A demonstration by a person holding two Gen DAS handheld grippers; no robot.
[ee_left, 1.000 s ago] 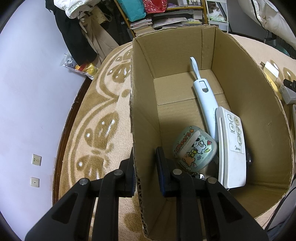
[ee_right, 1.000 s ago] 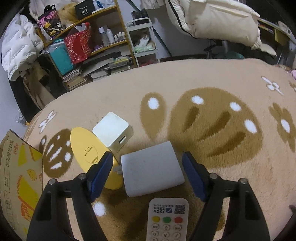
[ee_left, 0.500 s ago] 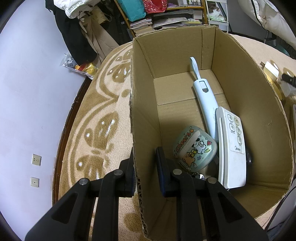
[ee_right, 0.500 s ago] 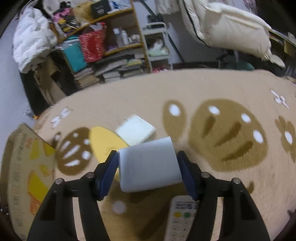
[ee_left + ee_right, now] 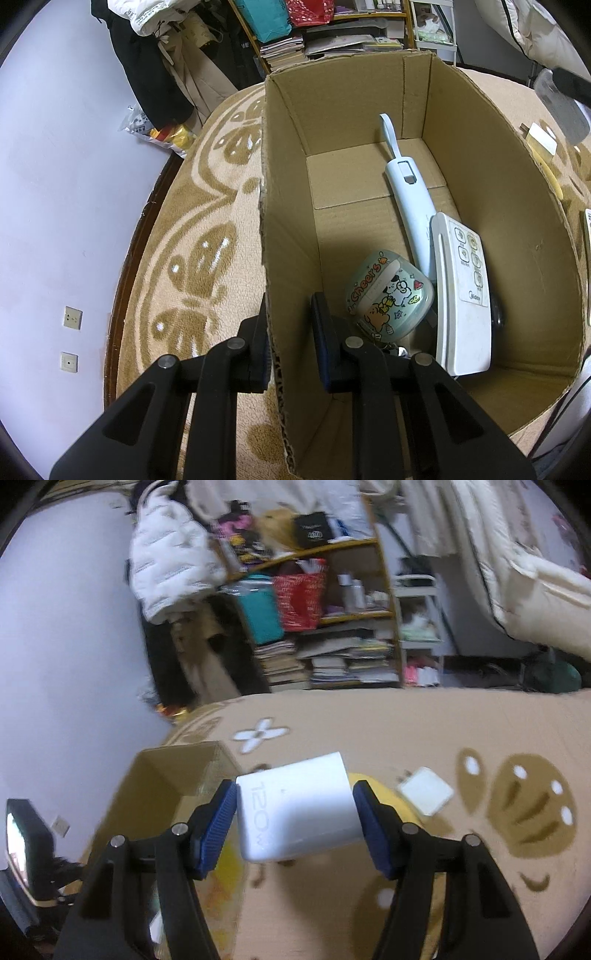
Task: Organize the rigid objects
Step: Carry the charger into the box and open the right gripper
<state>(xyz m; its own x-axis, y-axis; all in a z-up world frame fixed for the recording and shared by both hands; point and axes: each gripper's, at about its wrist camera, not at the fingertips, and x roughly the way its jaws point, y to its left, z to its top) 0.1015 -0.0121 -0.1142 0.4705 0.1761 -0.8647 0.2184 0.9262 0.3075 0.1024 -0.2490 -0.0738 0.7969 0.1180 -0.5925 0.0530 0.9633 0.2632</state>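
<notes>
Moved: since a second ago we have lifted the white rectangular charger block marked 120W (image 5: 295, 808) off the tan patterned fleece blanket (image 5: 461, 738) and swung it left toward the box; the left side has not shifted.
Box: the open brown cardboard box (image 5: 480, 155) stands on the blanket, and our left gripper (image 5: 290, 339) is closed down on its near-left wall, one pad outside, one inside.
Box contents: a white flat remote with round buttons (image 5: 461, 291), a pale blue long-handled device (image 5: 410, 199) and a rounded green cartoon-printed case (image 5: 388, 291) lie at the near right of the floor.
Right gripper: our right gripper (image 5: 295, 823) is clamped on the charger block, its blue pads on the two side faces, the block tilted.
Charger risk: smooth sides may slip if we swing fast.
Box risk: the block could clip the rim or land on the remote; the far left floor looks free.
Left behind: a small white square adapter (image 5: 424, 790) and a yellow oval piece (image 5: 391, 797) wait far right.
</notes>
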